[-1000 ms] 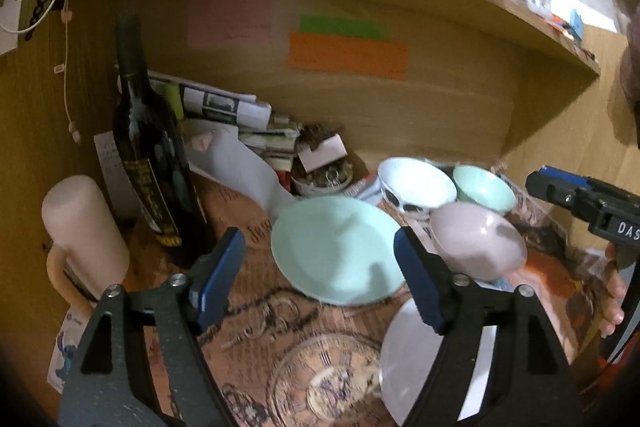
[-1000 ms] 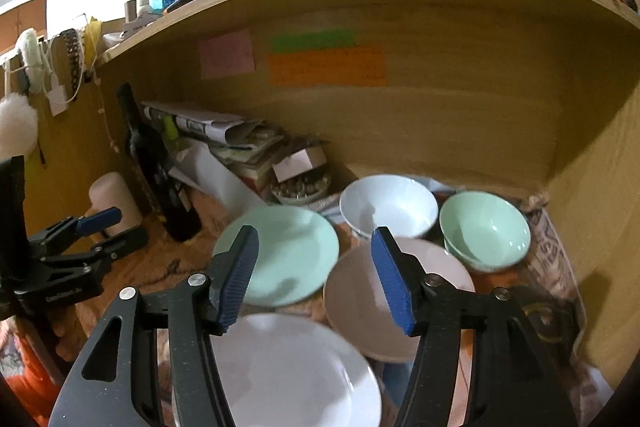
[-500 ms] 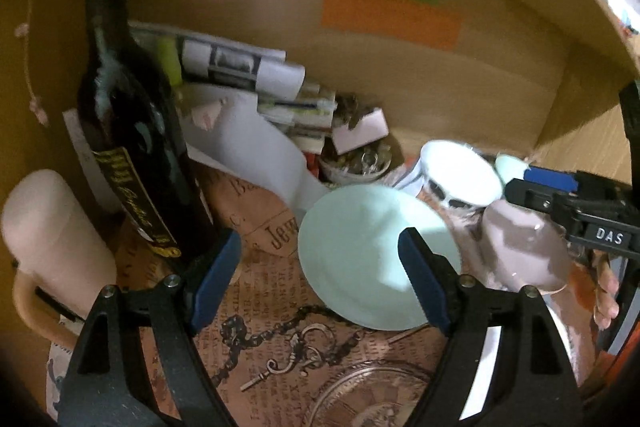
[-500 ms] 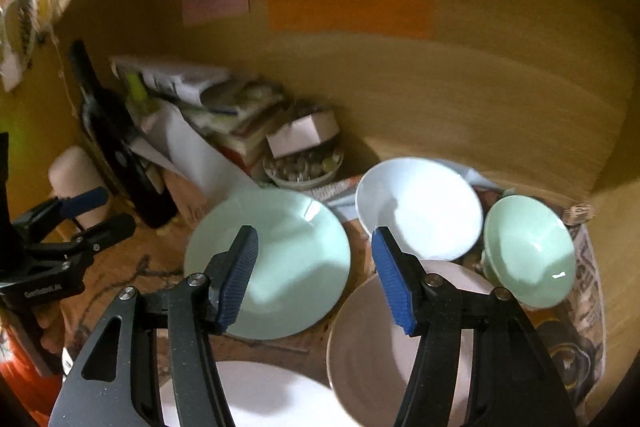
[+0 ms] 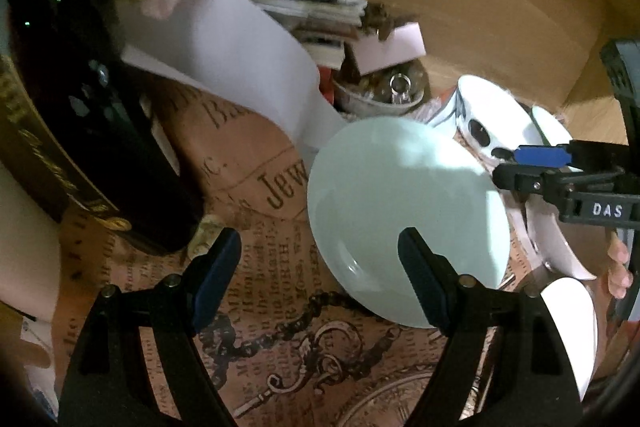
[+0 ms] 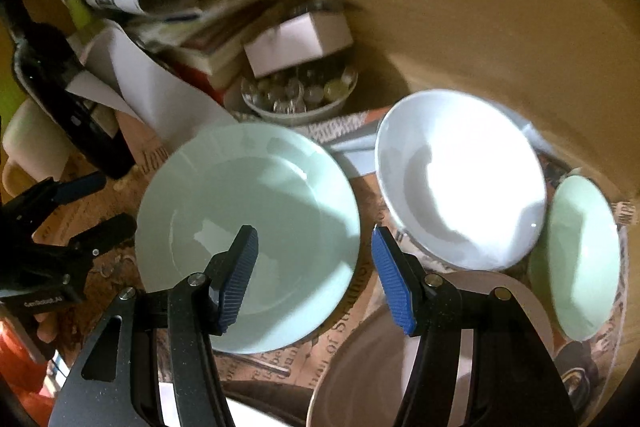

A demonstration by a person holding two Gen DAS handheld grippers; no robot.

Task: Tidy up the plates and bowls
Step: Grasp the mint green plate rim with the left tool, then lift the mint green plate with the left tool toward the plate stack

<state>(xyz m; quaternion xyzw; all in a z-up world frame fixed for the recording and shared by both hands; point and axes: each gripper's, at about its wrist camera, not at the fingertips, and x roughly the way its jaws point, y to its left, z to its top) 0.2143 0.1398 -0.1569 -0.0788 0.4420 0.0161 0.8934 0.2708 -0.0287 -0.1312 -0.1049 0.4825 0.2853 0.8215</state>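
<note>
The right gripper is partly open and holds nothing; its jaws hang over the right edge of the green plate. The left gripper is wide open and also empty, with the same plate at its 1 o'clock. At 5 o'clock of the plate a pinkish plate lies nearest the camera. Further, at 2 o'clock, stands the white bowl, and the green bowl touches it at 4 o'clock. All look like glazed ceramic: stiff, rather heavy, slippery and breakable. I think the best hold is across the rim, one jaw above and one under.
</note>
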